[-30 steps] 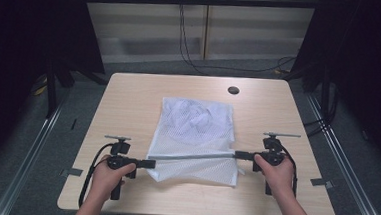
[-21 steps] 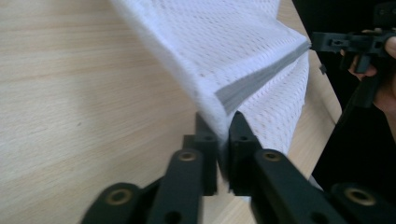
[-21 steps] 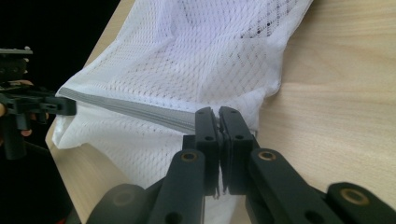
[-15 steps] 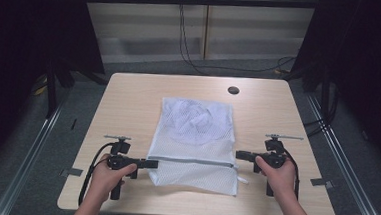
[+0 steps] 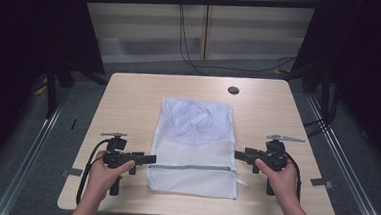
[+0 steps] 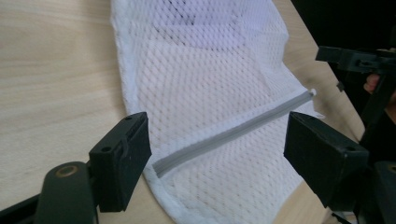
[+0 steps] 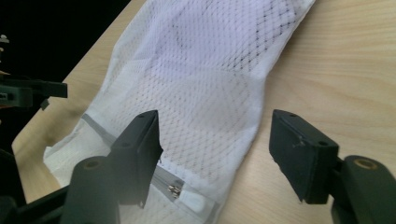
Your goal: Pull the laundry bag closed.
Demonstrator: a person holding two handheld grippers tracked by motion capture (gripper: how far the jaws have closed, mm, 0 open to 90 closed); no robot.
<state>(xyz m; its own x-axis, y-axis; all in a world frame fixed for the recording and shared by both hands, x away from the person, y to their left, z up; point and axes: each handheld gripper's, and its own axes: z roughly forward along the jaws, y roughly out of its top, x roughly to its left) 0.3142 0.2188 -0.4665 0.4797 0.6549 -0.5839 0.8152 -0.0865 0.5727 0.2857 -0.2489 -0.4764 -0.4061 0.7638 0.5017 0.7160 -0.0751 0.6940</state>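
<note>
Left hand-held gripper (image 6: pixel 217 158) wide open, empty, right hand-held gripper (image 7: pixel 215 151) likewise

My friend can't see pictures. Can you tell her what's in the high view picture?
A white mesh bag with a grey zipper lies flat on a light wooden table. A person's hands hold a black tool on each side of it, the left tool and right tool both open and holding nothing.

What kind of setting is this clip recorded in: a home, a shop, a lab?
Most likely a lab or a data-recording booth, not a home: a lone wooden table hemmed in by black curtains, cables trailing over the grey floor behind it, and a white mesh laundry bag lying flat on it.
</note>
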